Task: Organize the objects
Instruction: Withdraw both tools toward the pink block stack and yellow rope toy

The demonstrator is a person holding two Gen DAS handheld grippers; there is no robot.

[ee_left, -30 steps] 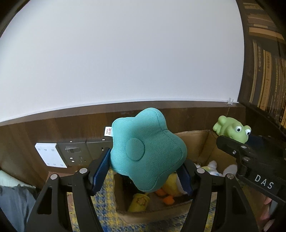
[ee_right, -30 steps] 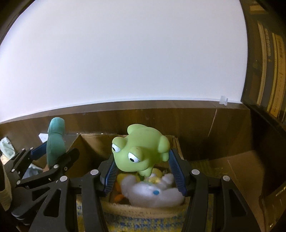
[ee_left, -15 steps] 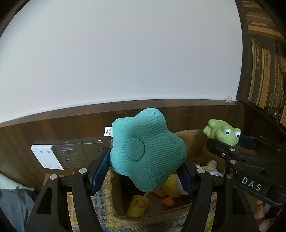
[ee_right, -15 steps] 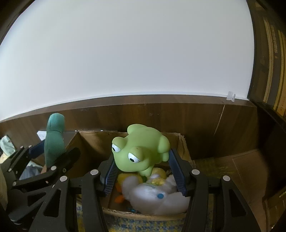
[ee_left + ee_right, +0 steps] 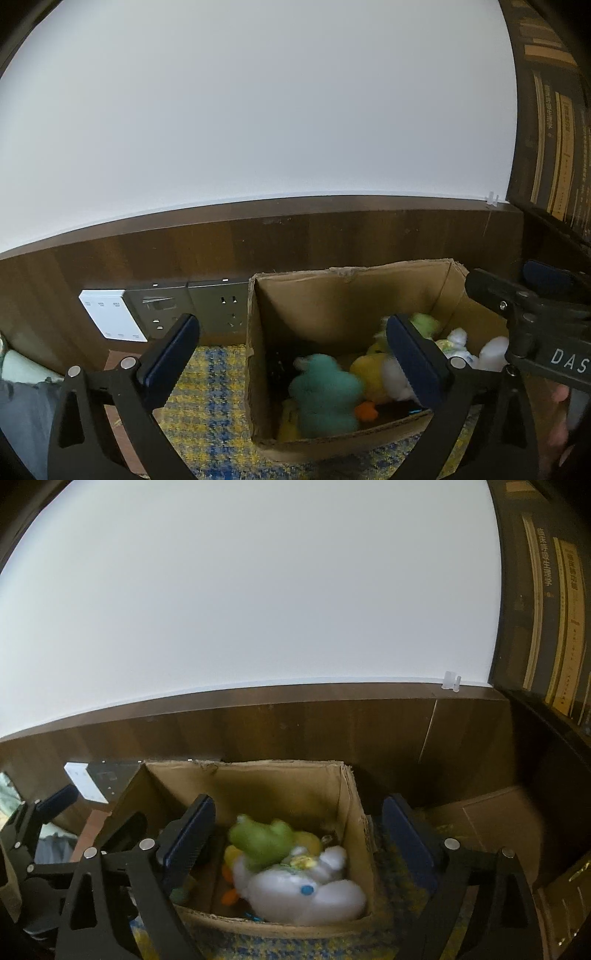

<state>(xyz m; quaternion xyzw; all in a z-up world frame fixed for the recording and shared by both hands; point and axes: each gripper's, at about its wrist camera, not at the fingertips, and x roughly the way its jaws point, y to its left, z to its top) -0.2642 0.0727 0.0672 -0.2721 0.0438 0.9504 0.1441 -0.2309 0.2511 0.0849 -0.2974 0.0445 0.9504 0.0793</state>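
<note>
Left gripper (image 5: pixel 291 354) and right gripper (image 5: pixel 295 834): jaws spread wide, holding nothing. Teal star cushion (image 5: pixel 325 395) and green frog (image 5: pixel 262 840) (both blurred) inside the cardboard box (image 5: pixel 343 794), among other plush toys.

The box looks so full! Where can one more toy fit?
The cardboard box is crowded along its front and right: teal plush, yellow duck, white plush, green frog. The back-left corner, beside the left wall, looks barest. Outside, checkered cloth lies free between box and sockets.
</note>
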